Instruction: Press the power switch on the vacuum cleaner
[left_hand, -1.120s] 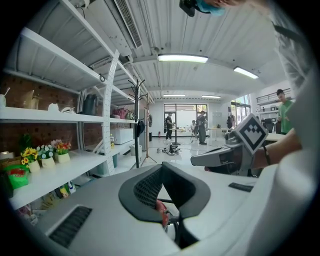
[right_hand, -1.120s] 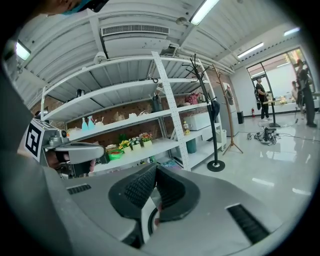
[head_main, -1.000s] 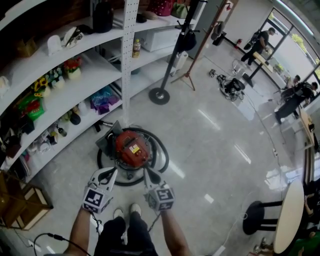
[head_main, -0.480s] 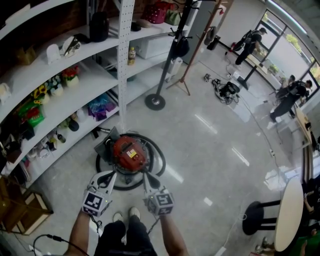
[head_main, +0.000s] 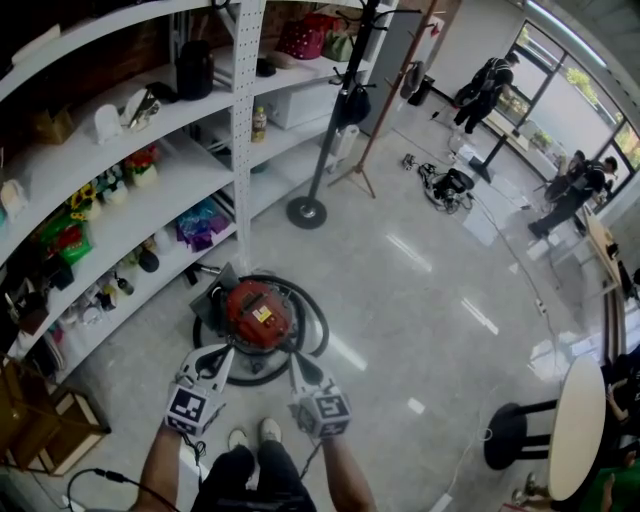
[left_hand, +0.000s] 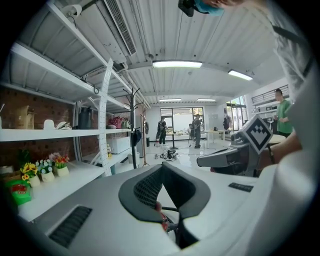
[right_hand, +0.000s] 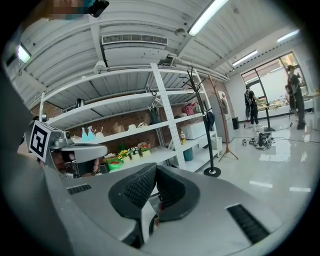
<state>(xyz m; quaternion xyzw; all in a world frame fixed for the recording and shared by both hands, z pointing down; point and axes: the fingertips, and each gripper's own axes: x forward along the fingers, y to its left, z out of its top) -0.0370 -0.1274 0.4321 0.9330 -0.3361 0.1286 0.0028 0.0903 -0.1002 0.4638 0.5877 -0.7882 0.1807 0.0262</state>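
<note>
Your red vacuum cleaner (head_main: 258, 312) sits on the floor (head_main: 430, 280), right next to the bottom of the white shelf (head_main: 150, 195). Its black hose (head_main: 318, 330) lies in a ring around it. From above it looks round, so it has no long side to line up with.

You hold the left tongs (head_main: 222, 355) and the right tongs (head_main: 297, 362) out in front of you. Both tongs are closed, with the tips pressed together and nothing in them.

The vacuum cleaner is in front of you and down low, in the middle between the two tongs. In the head view the left tongs sit over its near left edge, and the right tongs sit over its near right edge. Neither one looks much closer than the other, so I think you can pick either hand.

Both gripper views look out across the room, not down. Only a tiny bit of red peeks through the gap under the tips. So I think the tongs point forward and sit above the vacuum cleaner, not touching it.

I cannot find the power switch from here. I only see a small yellow label (head_main: 263, 313) on top. You probably need to bend down, tip one of the closed tongs toward the top, and find the switch first.
</note>
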